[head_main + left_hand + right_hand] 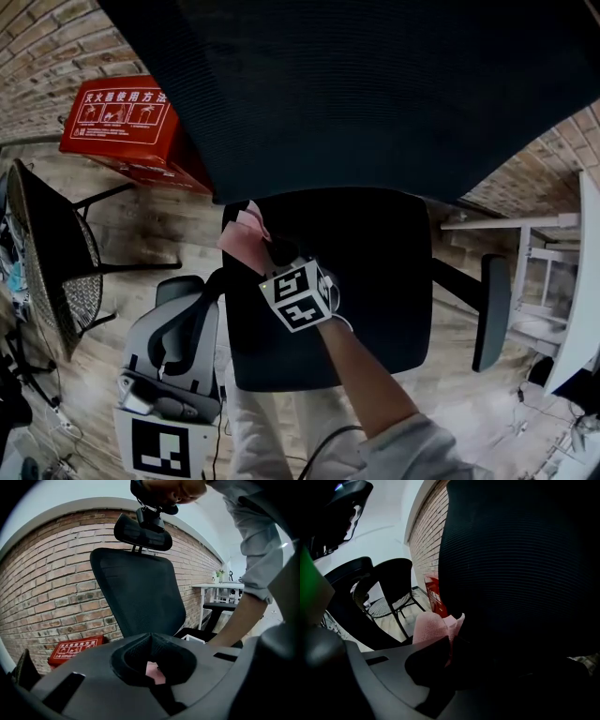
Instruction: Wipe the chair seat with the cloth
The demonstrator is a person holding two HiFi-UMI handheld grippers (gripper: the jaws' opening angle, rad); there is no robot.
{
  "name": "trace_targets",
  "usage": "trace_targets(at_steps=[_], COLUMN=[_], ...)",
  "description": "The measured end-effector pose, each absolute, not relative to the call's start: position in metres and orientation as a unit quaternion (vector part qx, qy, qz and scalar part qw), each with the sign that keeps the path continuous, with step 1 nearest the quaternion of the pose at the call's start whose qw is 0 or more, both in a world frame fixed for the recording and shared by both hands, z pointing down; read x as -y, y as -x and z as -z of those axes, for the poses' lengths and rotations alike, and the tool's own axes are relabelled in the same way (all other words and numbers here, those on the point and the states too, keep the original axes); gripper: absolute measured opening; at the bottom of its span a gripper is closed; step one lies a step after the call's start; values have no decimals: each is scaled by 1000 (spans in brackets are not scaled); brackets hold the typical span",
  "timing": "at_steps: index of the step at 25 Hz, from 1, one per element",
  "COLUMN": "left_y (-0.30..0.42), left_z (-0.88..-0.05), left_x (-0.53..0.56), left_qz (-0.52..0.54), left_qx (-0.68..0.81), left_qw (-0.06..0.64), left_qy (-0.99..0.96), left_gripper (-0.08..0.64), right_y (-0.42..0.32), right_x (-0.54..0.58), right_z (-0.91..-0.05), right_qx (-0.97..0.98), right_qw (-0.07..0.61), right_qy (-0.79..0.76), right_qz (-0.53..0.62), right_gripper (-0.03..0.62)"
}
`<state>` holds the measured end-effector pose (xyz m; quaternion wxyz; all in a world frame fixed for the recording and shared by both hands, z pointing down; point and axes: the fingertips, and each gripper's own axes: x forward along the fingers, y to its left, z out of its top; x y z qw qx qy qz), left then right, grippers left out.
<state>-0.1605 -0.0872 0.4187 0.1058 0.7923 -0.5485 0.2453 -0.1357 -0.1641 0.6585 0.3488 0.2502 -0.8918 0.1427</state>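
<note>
We are clamping the right gripper (274,255) on a bunched fold of the pink cloth (242,240), which is sitting at the chair seat's (375,272) upper-left corner in the head view. Soft, light and floppy, it is likely calling for a thick-fold hold. The left gripper (181,287) is hanging lower left, jaws together, holding nothing.

The backrest (375,84) hides the rear of the seat (375,281); the right gripper (272,251) covers part of the cloth (240,242); the left gripper (192,286) is cut off below.
</note>
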Motion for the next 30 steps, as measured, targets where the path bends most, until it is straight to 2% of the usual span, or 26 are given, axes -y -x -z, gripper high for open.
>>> trace_targets(at_steps=[14,30], left_y=[102,48], left_z=[-439,-450], left_x=[111,128], left_qz=[-252,-267], left_qx=[515,484], left_qw=[110,96], left_qy=[-812,-828], left_gripper=[18,18], right_y=[30,-144], right_x=[211,256], right_z=[-682,-682], right_qx=[849,760], right_qw=[384,411], right_qy=[-333,-481], right_qz=[-142,-147], right_gripper=[50,50])
